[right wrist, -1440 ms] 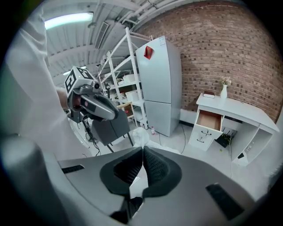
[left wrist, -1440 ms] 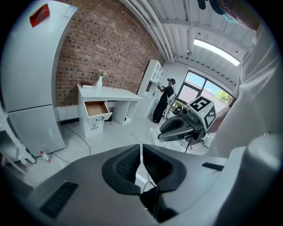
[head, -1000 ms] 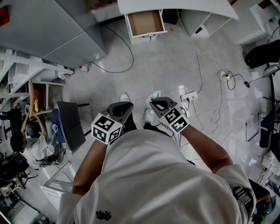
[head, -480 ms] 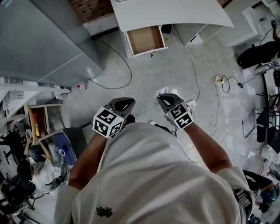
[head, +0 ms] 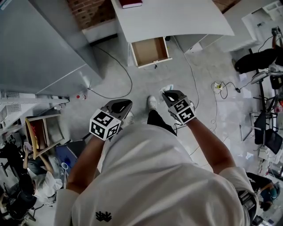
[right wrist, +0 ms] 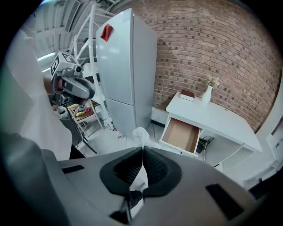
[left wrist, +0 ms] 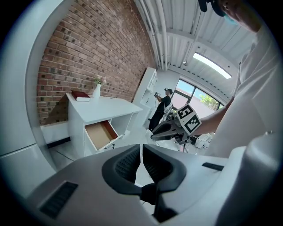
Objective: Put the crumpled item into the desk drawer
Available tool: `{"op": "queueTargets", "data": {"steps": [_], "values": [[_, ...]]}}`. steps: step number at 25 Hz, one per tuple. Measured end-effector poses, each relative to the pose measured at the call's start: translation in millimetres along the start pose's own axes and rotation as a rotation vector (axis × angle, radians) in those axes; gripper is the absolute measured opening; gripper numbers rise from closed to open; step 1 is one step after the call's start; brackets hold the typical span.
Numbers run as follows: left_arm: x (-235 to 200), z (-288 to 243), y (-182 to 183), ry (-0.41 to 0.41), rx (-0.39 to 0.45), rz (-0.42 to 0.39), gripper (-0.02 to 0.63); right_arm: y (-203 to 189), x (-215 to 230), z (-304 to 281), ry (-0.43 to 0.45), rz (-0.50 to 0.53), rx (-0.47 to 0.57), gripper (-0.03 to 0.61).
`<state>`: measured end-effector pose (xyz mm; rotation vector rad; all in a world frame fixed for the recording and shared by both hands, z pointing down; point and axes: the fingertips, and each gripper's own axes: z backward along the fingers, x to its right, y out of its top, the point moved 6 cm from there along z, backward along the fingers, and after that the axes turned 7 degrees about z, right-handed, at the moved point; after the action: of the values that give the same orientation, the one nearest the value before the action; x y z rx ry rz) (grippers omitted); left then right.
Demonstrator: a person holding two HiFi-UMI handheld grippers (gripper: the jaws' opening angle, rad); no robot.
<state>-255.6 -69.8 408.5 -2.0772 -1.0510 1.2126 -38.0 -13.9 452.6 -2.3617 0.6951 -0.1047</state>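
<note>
A crumpled white item (right wrist: 140, 134) sticks out past the tips of my right gripper (right wrist: 142, 149), which is shut on it; in the head view it shows as a pale scrap (head: 167, 89) at the right gripper (head: 170, 94). My left gripper (head: 120, 104) is shut with nothing in it, its tips (left wrist: 141, 152) meeting. The white desk (head: 172, 17) stands ahead against the brick wall. Its wooden-lined drawer (head: 150, 51) is pulled out and bare inside, also seen in the right gripper view as the drawer (right wrist: 181, 135) and in the left gripper view as the drawer (left wrist: 101, 134).
A tall grey fridge (head: 40, 48) stands left of the desk. Cables (head: 124, 75) and a power strip (head: 219, 85) lie on the concrete floor. A dark red book (head: 131, 3) and a vase (right wrist: 207, 93) are on the desk. Shelving and clutter (head: 37, 137) lie at the left, chairs at the right.
I have walked closer to the desk: the drawer and desk have come nearer and lower in the head view. Both grippers stay shut, the right one still holding the crumpled item.
</note>
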Motion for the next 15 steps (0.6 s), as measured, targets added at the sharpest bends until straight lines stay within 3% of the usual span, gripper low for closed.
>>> {"op": "queueTargets", "data": {"steps": [9,15], "values": [[-38.7,-36.1,40.1,0.084,0.01,0.04,0.034,-1.7,105.9,-75.9,0.026,0.036,-0.031,0.031],[-62.5,-84.4,86.9,0.161,0.0,0.075,0.035,-4.0,209.0,-146.4,0.052,0.063,-0.055,0.031]]}}
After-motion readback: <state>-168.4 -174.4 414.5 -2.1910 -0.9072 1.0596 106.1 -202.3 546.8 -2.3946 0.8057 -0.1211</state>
